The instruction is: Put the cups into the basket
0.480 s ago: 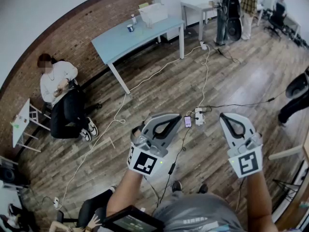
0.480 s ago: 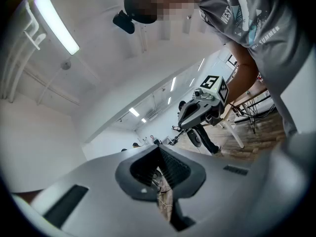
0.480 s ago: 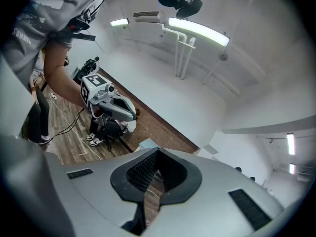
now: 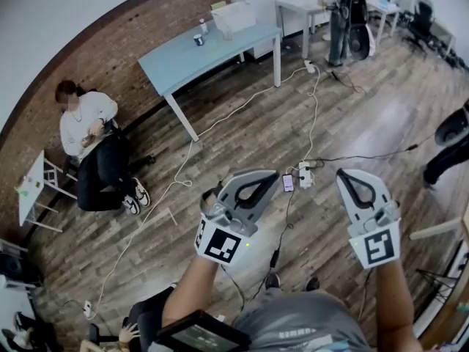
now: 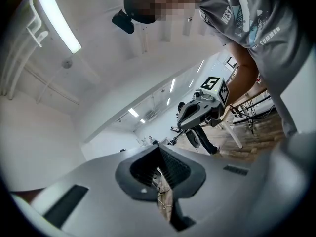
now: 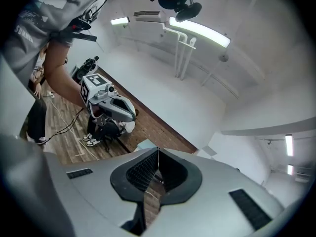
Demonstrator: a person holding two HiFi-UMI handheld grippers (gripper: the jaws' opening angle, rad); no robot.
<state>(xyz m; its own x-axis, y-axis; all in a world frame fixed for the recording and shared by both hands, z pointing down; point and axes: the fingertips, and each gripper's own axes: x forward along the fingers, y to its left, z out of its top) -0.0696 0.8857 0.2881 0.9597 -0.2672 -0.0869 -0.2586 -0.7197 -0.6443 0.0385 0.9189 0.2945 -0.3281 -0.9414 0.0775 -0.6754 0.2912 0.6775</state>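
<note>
My left gripper (image 4: 272,174) and right gripper (image 4: 343,174) are held up side by side over the wooden floor, both shut with nothing between the jaws. In the left gripper view the jaws of the left gripper (image 5: 159,147) meet at the tips, and the right gripper (image 5: 196,110) shows beyond them. The right gripper view shows its own gripper (image 6: 158,150) closed too, with the left gripper (image 6: 112,104) off to the side. Far off, a small cup (image 4: 198,40) and a bottle (image 4: 203,27) stand on a light blue table (image 4: 183,61) next to a white container (image 4: 234,17).
A seated person (image 4: 91,141) is against the brick wall at left. Cables, a power strip (image 4: 303,175) and a phone (image 4: 287,183) lie on the floor ahead. People stand by a white table (image 4: 300,7) at the back. A small white stand (image 4: 33,189) is at far left.
Both grippers have drifted slightly down and right in the head view and stay shut. The people at the back have shifted.
</note>
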